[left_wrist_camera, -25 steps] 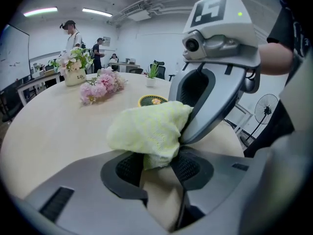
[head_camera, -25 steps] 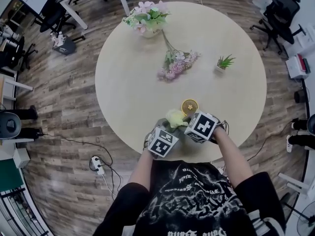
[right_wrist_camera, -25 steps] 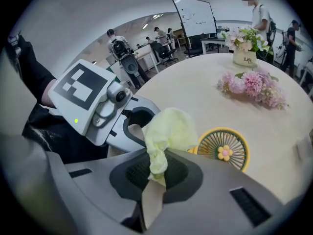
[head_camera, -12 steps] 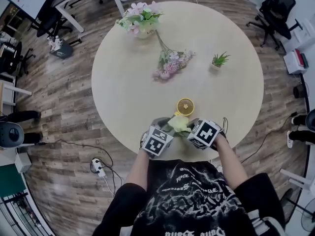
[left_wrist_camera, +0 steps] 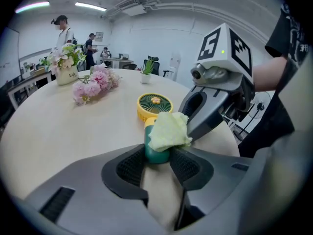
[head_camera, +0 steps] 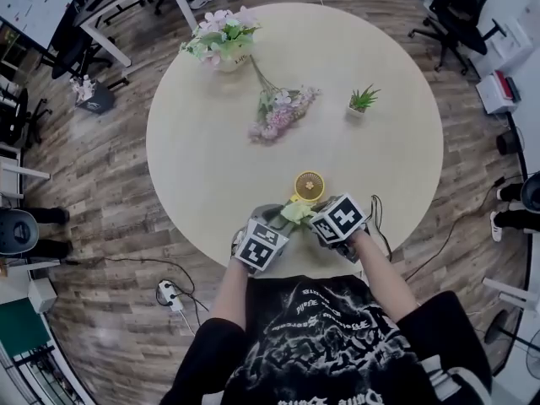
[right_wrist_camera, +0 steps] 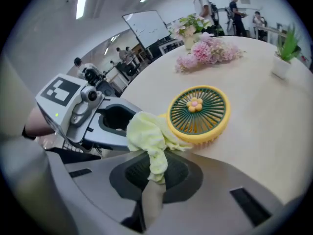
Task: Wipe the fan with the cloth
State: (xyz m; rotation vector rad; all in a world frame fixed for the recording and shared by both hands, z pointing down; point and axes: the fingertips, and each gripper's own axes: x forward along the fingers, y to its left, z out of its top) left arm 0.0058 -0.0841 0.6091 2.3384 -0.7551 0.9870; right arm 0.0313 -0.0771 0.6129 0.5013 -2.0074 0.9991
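A small hand fan with a round yellow head and green grille (head_camera: 309, 184) (right_wrist_camera: 198, 111) lies on the round table near its front edge. My left gripper (head_camera: 278, 223) (left_wrist_camera: 157, 160) is shut on the fan's green handle (left_wrist_camera: 156, 153). My right gripper (head_camera: 310, 219) (right_wrist_camera: 154, 173) is shut on a pale yellow-green cloth (right_wrist_camera: 149, 136) (left_wrist_camera: 168, 130). The cloth bunches over the handle's top, just below the fan head (left_wrist_camera: 154, 104). The two grippers sit close together, tips nearly meeting.
A vase of flowers (head_camera: 221, 40) stands at the table's far left. A loose pink flower bunch (head_camera: 277, 116) lies mid-table, and a small potted plant (head_camera: 361, 101) stands to the right. The table's rim (head_camera: 396, 234) is close to my hands. Desks and chairs stand around the table.
My right gripper has rolled and dropped a little, bringing the cloth lower onto the fan's handle. The left gripper and fan have stayed put.
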